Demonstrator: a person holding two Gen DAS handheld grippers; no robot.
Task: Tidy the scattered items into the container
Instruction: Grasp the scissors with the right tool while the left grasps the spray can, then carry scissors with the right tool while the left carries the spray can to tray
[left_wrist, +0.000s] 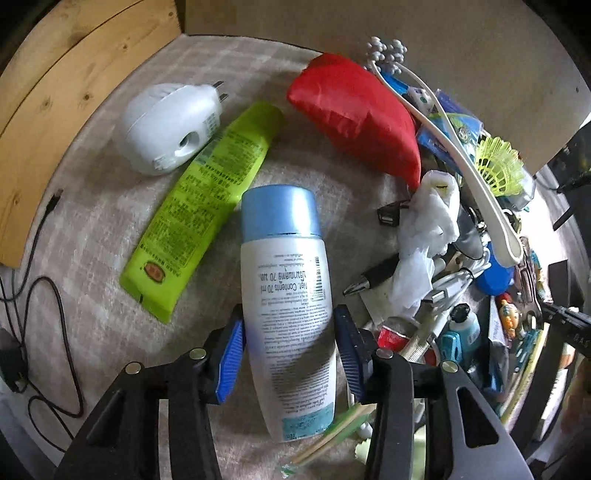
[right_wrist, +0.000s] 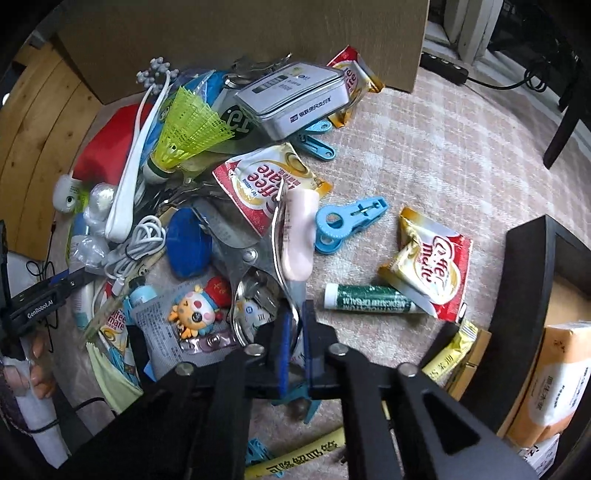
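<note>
**Two claws, two catches**

My left claw (left_wrist: 288, 343) is around a white lotion bottle (left_wrist: 288, 295) with a blue cap (left_wrist: 280, 211). The bottle lies flat on the pale checked rug (left_wrist: 110, 229). Its long way runs from near me to far from me, cap at the far end. So it lies straight along my claw, right between my two blue pads (left_wrist: 229, 354). The left pad looks like it touches the bottle's side. I can't tell if the right one does, so I don't think I hold it tight yet. My claw is about half wide.

My right claw (right_wrist: 295, 343) is pinched almost shut on something thin and shiny. It looks like the end of a metal tool with a pink handle (right_wrist: 297, 236), and that handle sticks out far from me. I can't tell what tool it is.

Just left of the bottle lies a green tube (left_wrist: 199, 206), and far past that a white plug-in gadget (left_wrist: 166, 129). On the right is the big pile, with a red pouch (left_wrist: 354, 122) at its far end.

The black-rimmed box (right_wrist: 524, 295) is near my right claw, on its right side. I think that is the container. It is closer to my right hand, so the left one has a longer trip with the bottle.
</note>
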